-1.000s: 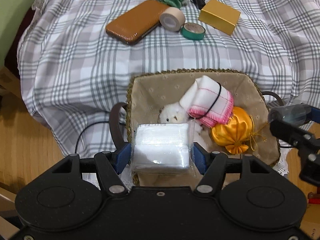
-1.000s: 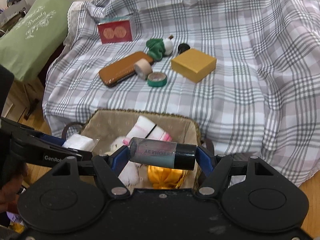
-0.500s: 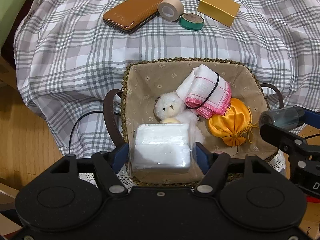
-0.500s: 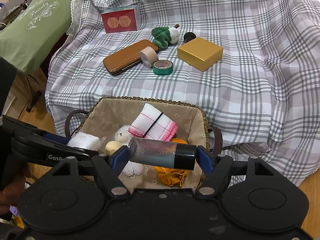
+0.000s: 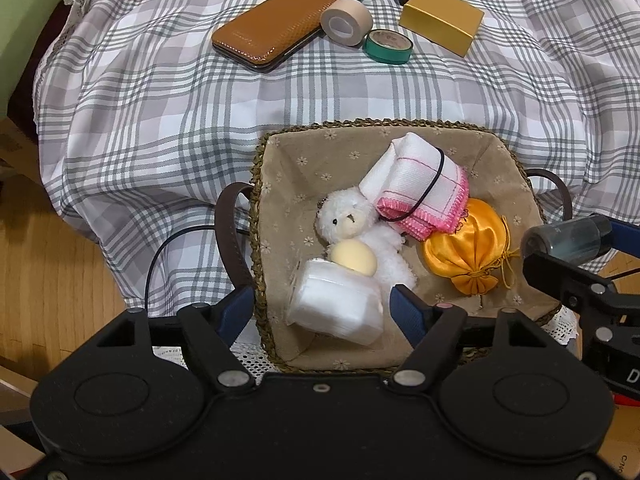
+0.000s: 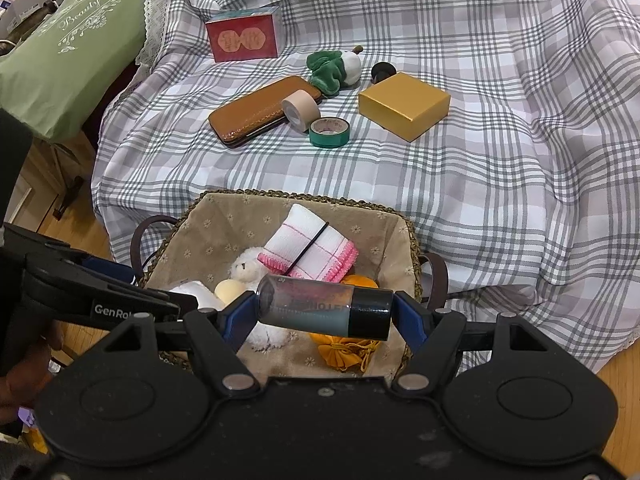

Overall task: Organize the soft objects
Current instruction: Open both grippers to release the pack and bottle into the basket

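The left gripper has just been opening; its jaws stand clear of the white wrapped pad pack, which lies in the lined basket (beside the teddy). The right gripper clamps a dark bottle crosswise.

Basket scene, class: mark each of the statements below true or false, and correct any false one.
1. The white packet lies in the basket, free of the left gripper. True.
2. The right gripper is empty. False: it clamps a dark bottle.
3. The green tape roll sits in the basket. False: it is on the checked cloth.
4. The rolled towel has a black band around it. True.
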`<state>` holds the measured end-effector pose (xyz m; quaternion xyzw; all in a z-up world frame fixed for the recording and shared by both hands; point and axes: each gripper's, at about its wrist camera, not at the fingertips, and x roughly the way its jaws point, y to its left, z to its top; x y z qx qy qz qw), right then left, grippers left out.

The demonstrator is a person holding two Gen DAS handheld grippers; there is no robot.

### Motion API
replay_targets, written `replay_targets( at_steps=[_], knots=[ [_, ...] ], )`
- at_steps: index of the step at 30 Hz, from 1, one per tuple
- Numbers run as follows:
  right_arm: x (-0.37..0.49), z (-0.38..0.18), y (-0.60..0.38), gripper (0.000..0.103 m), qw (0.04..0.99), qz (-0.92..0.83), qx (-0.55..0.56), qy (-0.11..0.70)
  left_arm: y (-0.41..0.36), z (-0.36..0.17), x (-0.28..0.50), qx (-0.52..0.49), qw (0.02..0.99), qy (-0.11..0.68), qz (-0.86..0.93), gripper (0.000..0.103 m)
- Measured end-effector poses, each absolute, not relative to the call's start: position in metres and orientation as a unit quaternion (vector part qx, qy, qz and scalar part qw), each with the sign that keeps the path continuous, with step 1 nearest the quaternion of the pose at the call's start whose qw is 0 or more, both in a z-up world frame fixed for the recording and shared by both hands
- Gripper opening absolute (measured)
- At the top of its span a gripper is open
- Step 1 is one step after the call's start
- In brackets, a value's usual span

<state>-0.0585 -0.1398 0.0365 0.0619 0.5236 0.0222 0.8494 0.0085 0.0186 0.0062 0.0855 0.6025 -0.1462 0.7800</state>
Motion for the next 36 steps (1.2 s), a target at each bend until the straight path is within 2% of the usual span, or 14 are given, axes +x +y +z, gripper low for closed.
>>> replay_targets(
  at_steps=[36],
  knots=[
    [-0.055, 0.0295, -0.1435, 0.074, 0.841, 0.029, 0.079, 0.535, 0.0169, 0.0059, 0.0088, 0.088, 0.781, 0.602, -0.145, 0.072]
  ],
)
